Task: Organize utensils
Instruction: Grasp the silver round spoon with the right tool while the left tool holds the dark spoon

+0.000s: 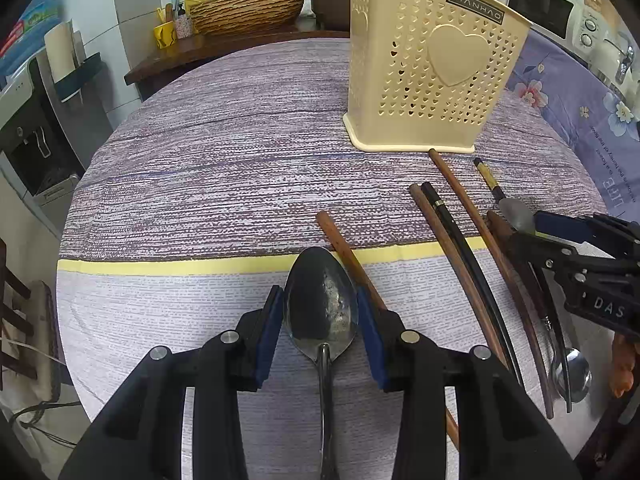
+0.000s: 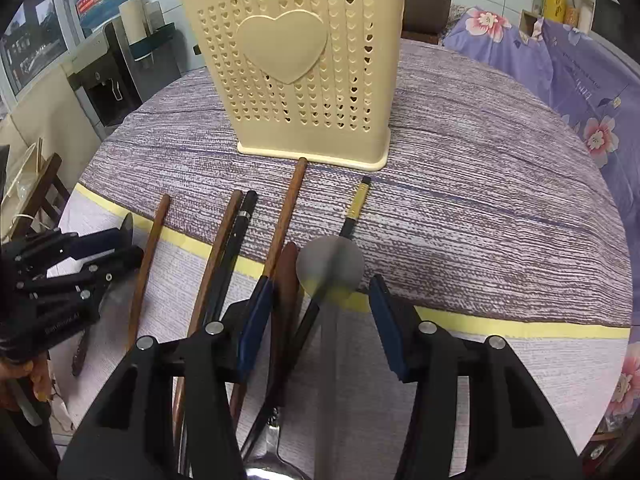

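jaws of the left gripper [image 1: 320,312] pinch a dark spoon [image 1: 320,300] by its bowl; right gripper [image 2: 320,316] is open around a blurred spoon [image 2: 330,266], grip unclear. holder [image 2: 296,68] beyond, top cropped.

Glossy metal spoon [image 1: 322,300], matt wooden chopsticks [image 2: 286,216], perforated smooth plastic basket [image 2: 304,76], woven cloth tablecloth [image 1: 208,184].

**Utensil Layout on the Counter**

The utensil holder [image 1: 436,68] stands upright at the far side of the counter [image 1: 208,184]. Before it, chopsticks [image 1: 460,256] lie side by side, ends pointing toward the holder. A spoon [image 1: 320,300] lies left of them, bowl between the left claw [image 1: 320,320] pads. The right claw [image 2: 320,320] straddles another utensil.
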Available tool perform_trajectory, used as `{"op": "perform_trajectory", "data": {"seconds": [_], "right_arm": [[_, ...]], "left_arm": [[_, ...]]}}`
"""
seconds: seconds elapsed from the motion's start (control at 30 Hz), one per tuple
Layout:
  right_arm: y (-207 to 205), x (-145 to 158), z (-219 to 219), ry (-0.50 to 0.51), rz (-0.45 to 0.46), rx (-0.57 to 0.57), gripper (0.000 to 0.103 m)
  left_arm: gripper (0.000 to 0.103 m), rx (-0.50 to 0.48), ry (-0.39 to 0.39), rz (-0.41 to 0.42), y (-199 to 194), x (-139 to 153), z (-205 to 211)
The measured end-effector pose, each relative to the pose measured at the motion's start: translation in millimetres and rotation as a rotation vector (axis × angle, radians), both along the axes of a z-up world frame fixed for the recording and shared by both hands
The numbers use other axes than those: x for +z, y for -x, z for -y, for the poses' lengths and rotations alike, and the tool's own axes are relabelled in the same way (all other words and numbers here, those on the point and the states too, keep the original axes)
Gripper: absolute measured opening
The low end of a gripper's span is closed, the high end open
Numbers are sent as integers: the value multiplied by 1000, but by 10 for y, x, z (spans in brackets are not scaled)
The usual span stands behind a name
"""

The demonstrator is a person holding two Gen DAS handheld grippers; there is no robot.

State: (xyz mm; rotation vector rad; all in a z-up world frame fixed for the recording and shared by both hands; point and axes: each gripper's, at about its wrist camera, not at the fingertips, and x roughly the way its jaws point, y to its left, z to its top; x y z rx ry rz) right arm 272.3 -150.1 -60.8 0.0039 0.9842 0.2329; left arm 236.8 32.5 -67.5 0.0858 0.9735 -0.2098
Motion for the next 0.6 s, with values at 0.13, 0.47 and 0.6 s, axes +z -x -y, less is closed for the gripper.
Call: {"op": "perform_trajectory", "data": {"seconds": [0.13, 0.47, 0.6], "right_arm": [[-89, -43, 14, -28, -24, -4, 34], [-176, -38, 47, -61, -35, 6, 48], [-141, -14, 40, -53, -18, 17, 59]], "left_arm": [[38, 2, 3, -1, 0, 0, 11], [38, 2, 1, -4, -11, 3, 24], [38, 2, 5, -5, -11, 6, 14]]}}
